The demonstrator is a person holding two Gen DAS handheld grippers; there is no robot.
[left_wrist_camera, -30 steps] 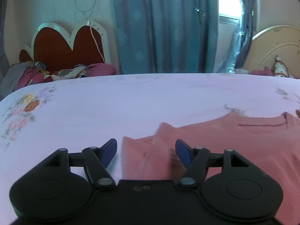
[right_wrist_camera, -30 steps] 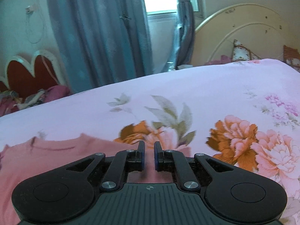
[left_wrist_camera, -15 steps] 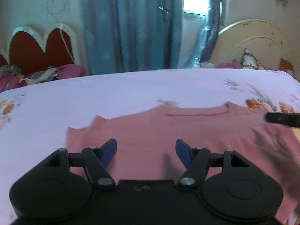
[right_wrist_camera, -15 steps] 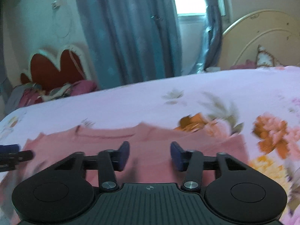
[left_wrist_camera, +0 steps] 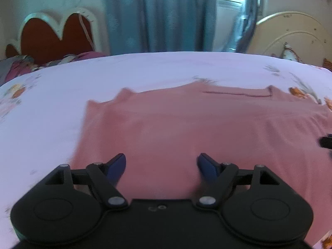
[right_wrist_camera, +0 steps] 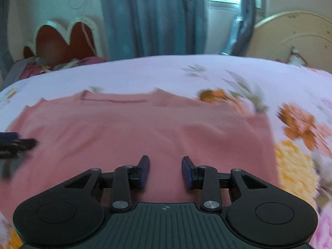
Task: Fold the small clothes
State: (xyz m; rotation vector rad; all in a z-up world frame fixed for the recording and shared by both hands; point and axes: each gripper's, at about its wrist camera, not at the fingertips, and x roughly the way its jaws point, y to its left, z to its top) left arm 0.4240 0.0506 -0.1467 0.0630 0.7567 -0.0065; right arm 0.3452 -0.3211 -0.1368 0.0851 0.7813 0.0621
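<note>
while both tongs gape, pink shirt flat

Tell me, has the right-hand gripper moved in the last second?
Yes. The right gripper has swung left: the orange flower print that lay just ahead now sits off to its right, and the pink shirt lies ahead. Its jaws also opened.

Home bedroom, floral bedsheet, headboards, blue curtains

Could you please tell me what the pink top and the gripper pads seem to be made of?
Pink top: probably soft matte knit fabric; it lies limp with shallow creases. Left gripper pads: dark blue, seemingly rubber or plastic; blur leaves it open.
</note>
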